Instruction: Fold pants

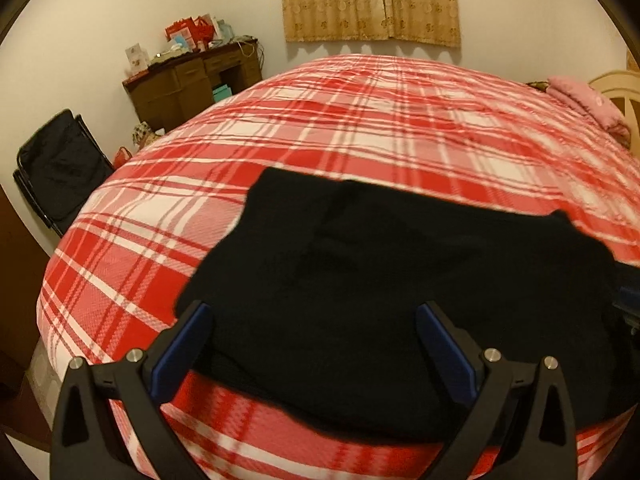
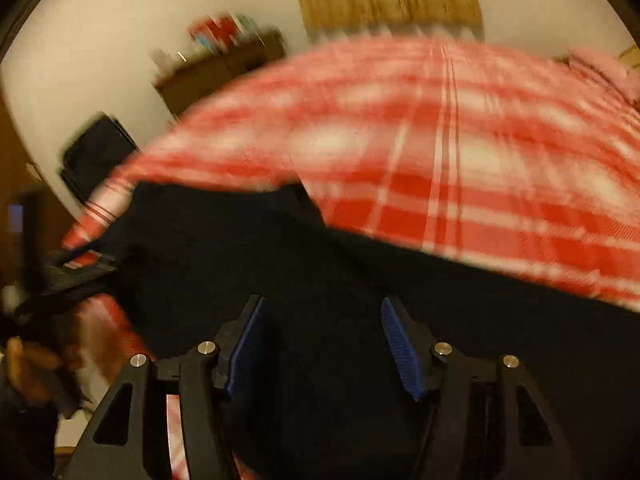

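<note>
Claws both released over the black pants, nothing gripped.

Left claw [image 1: 312,320] hangs with jaws spread wide, bare blue pads; the pants [image 1: 400,300] lie flat on the plaid bed [image 1: 360,120], filling the gap between the jaws and running ahead and to the right, with their near edge just under the claw at the bed's front edge. Right claw [image 2: 322,332] also stands parted, with pants cloth [image 2: 320,260] below and between the fingers and no pad pressing it; this view is badly smeared, so how close the pads sit to the cloth cannot be told. Risks, as judgement: a pinch here could catch only the top layer, or the bedcover with it, and drag the fold askew; the near edge could slip off the bed.
</note>
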### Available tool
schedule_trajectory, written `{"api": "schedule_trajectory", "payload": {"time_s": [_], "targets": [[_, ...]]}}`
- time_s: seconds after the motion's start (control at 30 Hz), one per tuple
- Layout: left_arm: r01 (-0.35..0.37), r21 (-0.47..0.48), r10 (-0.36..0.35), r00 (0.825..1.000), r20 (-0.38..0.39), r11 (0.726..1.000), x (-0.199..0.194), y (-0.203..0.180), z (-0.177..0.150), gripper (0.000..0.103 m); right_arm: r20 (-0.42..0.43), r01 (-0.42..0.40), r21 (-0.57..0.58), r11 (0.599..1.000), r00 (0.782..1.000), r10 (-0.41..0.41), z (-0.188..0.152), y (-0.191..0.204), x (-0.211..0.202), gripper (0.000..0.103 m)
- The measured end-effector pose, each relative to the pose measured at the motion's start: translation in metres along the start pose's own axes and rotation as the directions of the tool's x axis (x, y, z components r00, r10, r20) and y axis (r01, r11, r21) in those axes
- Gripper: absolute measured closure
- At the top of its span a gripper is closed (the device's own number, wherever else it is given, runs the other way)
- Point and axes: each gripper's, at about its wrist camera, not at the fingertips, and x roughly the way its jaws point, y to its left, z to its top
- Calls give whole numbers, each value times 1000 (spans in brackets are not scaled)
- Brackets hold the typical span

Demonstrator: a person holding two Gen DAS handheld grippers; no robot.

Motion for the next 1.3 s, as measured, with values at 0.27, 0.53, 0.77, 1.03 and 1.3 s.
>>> {"api": "schedule_trajectory", "payload": {"time_s": [0.27,0.53,0.77,1.03,1.3], "targets": [[-45,35,41,995,85,998,4,-3,-9,0,5,140,-114,984,990,-140,-3,37,13,1],[-46,30,42,992,119,998,4,-1,-12,0,123,186,-1,983,975,-184,11,-4,-56,1],[-51,28,47,992,121,998,4,-2,-13,0,94,428,56,902,897,-432,-3,-71,-103,1],[-53,28,49,993,110,998,5,-2,-12,0,17,596,252,763,785,-619,-39,-173,-166,1],[-61,20,59,993,100,998,6,-2,-9,0,-70,692,509,511,625,-777,-94,-303,-268,1]]}}
